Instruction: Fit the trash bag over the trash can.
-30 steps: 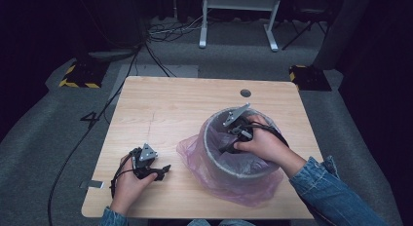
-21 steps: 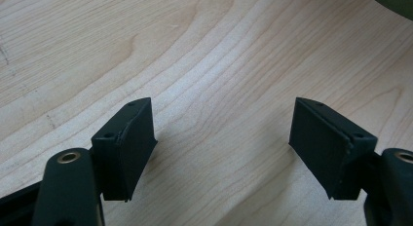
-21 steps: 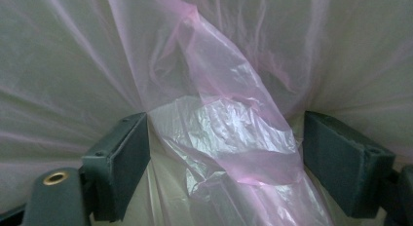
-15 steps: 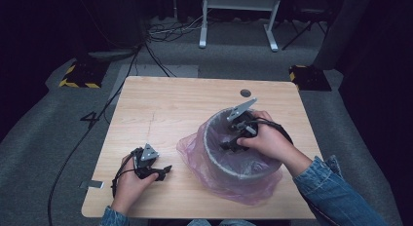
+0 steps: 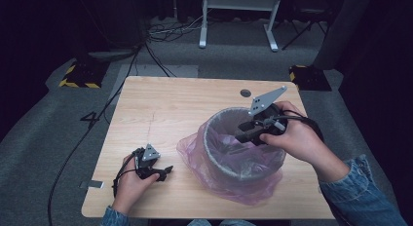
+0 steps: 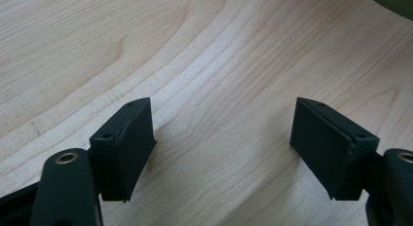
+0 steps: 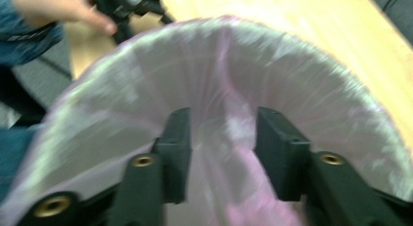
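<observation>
A grey round bin [image 5: 212, 131] lined with a pink plastic bag [image 5: 192, 149] stands on the right half of the wooden table [image 5: 170, 104]. My right gripper [image 5: 244, 135] hovers over the bin's far right rim and points down into it. Its jaws have just been closing and stand partly apart. In the right gripper view a loose fold of the bag [image 7: 243, 65] rises between the jaws of the right gripper [image 7: 221, 138], and the pads do not press it. My left gripper [image 5: 164, 172] rests on the table left of the bin. Bare wood shows between the open jaws of the left gripper [image 6: 221, 138].
The bag's skirt spreads over the table around the bin's base, toward the front edge. A small dark round spot [image 5: 245, 93] sits in the tabletop behind the bin. Cables [image 5: 92, 133] run off the table's left side to the floor.
My right gripper has risen from inside the bin to above its far right rim, and its jaws have narrowed. The left gripper has not moved.
</observation>
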`<act>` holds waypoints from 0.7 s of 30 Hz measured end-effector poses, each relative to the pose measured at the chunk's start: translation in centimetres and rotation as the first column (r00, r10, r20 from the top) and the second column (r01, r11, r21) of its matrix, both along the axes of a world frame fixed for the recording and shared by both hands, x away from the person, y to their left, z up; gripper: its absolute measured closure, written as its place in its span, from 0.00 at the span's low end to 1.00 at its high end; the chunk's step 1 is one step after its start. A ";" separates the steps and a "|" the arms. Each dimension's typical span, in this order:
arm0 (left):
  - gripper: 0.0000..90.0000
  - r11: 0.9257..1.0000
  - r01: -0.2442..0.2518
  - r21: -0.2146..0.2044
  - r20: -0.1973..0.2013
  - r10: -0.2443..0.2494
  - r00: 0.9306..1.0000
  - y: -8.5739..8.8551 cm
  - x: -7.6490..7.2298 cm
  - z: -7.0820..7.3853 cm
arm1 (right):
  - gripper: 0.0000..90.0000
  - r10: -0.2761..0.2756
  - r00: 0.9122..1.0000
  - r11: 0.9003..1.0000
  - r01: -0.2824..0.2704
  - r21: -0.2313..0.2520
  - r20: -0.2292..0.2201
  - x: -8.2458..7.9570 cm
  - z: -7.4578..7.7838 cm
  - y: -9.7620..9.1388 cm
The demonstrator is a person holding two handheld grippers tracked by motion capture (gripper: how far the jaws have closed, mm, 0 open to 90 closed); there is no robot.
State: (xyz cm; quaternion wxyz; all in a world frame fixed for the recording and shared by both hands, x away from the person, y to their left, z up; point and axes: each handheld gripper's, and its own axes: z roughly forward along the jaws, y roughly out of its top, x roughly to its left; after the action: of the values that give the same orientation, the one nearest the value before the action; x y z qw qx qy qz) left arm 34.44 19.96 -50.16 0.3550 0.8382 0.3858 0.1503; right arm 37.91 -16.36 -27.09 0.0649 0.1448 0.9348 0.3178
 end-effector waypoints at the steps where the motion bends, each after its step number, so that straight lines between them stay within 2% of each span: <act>1: 0.27 1.000 0.002 0.000 0.001 -0.002 1.000 0.0 0.0 0.0 | 0.68 0.006 1.000 1.000 -0.006 -0.008 0.000 -0.4 0.2 -0.1; 4: 0.26 1.000 0.000 -0.005 0.000 0.000 1.000 -0.1 0.0 0.0 | 0.67 0.014 1.000 1.000 -0.014 -0.025 0.012 -1.4 0.7 -0.6; 10: 0.26 1.000 0.003 -0.003 0.003 -0.003 1.000 -0.2 0.0 -0.1 | 0.57 0.027 1.000 0.999 -0.027 -0.029 -0.006 -2.5 0.8 -1.2; 16: 0.25 1.000 0.001 0.002 0.007 -0.001 1.000 -0.3 0.0 -0.1 | 0.45 0.041 0.999 0.995 -0.043 -0.093 -0.026 -2.7 -1.1 -0.7; 21: 0.25 1.000 0.004 -0.002 0.010 -0.004 1.000 -0.2 0.0 -0.1 | 0.40 0.088 0.995 0.983 -0.094 -0.157 -0.043 -2.2 -2.9 1.2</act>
State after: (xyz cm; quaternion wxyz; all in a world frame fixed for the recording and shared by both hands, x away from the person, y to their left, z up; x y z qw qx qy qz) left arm 34.46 19.74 -50.29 0.3580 0.8378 0.3827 0.1533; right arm 35.68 -15.21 -29.97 0.0449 0.1019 0.9638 0.2422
